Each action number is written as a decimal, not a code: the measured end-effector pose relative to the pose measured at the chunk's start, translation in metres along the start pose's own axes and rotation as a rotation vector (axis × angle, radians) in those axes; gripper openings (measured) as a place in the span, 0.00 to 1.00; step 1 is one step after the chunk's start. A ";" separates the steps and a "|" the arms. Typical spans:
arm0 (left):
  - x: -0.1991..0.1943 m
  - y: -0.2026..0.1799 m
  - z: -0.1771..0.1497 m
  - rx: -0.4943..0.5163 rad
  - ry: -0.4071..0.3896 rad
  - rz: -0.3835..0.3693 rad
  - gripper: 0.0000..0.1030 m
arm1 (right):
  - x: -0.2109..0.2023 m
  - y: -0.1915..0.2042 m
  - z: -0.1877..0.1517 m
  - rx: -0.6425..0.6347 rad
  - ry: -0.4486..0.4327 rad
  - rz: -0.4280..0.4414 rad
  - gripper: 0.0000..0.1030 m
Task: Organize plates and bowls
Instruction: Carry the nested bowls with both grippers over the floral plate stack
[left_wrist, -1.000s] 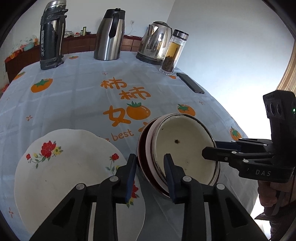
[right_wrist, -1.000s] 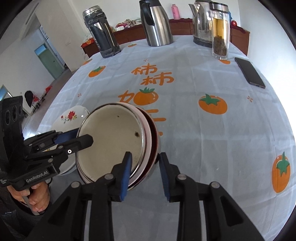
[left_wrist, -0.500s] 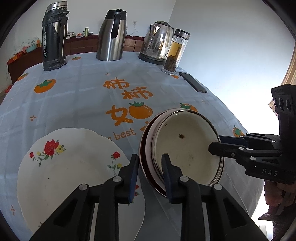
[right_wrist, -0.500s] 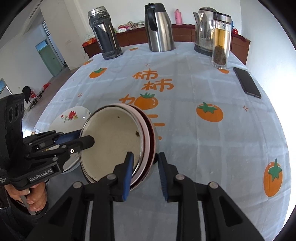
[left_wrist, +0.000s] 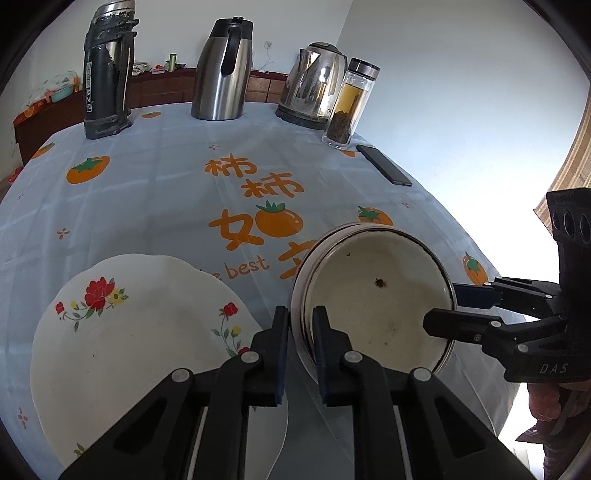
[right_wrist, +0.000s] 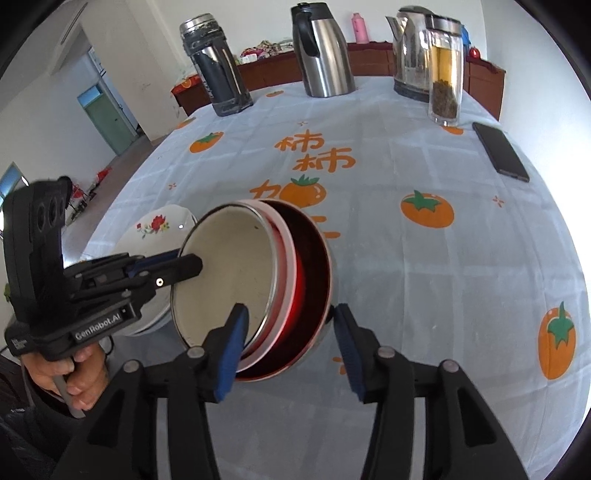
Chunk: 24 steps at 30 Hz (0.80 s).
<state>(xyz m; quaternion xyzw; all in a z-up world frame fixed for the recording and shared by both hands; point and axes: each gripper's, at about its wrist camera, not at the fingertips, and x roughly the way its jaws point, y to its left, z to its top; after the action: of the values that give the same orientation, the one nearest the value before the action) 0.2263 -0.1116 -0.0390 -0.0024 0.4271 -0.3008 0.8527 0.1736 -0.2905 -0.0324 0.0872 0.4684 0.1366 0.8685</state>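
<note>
Three round nested bowls (right_wrist: 255, 295), prob. enamel; left gripper (left_wrist: 300, 330) pinches rim.

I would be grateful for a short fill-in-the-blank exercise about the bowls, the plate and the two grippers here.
1. The left gripper is shut on the rim of the nested bowls, while the right gripper is ___.
2. The outermost bowl is ___ inside.
3. The white plate is printed with red ___.
Missing words: open; red; flowers.
</note>
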 end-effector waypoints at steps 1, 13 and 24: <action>0.001 0.000 0.000 0.000 0.001 -0.001 0.14 | -0.001 0.001 -0.001 -0.008 -0.006 -0.002 0.48; 0.003 -0.010 0.002 0.040 -0.025 0.014 0.24 | 0.006 -0.014 -0.005 0.036 0.042 0.026 0.42; -0.003 -0.020 -0.002 0.055 -0.024 0.059 0.25 | -0.001 -0.012 -0.007 0.034 0.038 -0.008 0.28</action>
<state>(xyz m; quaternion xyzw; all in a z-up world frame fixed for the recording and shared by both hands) 0.2132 -0.1254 -0.0329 0.0301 0.4083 -0.2871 0.8660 0.1692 -0.3018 -0.0391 0.0972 0.4872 0.1267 0.8585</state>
